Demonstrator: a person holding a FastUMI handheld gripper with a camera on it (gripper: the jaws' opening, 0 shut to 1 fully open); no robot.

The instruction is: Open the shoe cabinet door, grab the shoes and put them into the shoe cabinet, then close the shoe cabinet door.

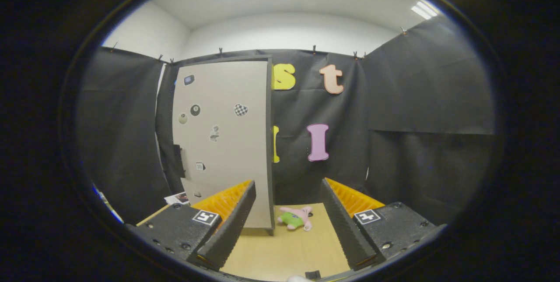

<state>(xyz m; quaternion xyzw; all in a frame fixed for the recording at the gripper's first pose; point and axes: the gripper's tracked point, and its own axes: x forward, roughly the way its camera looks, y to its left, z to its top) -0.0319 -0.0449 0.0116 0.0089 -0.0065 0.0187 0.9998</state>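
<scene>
Cabinet door standing closed; gripper fingers apart, holding nothing; plush toy lying beside cabinet. Shoes' whereabouts: can't tell.

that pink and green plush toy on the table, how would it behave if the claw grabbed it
The plush toy looks soft and stuffed, so it would probably squash and flop. Probably light, it lies flat, unlikely to roll. The open claw has it just ahead of its fingers.

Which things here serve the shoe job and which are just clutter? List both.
Job: shoe cabinet, door shut; gripper, fingers open, holding nothing.

Lying about: plush toy on the table beyond the fingers; papers beside the cabinet.
</scene>
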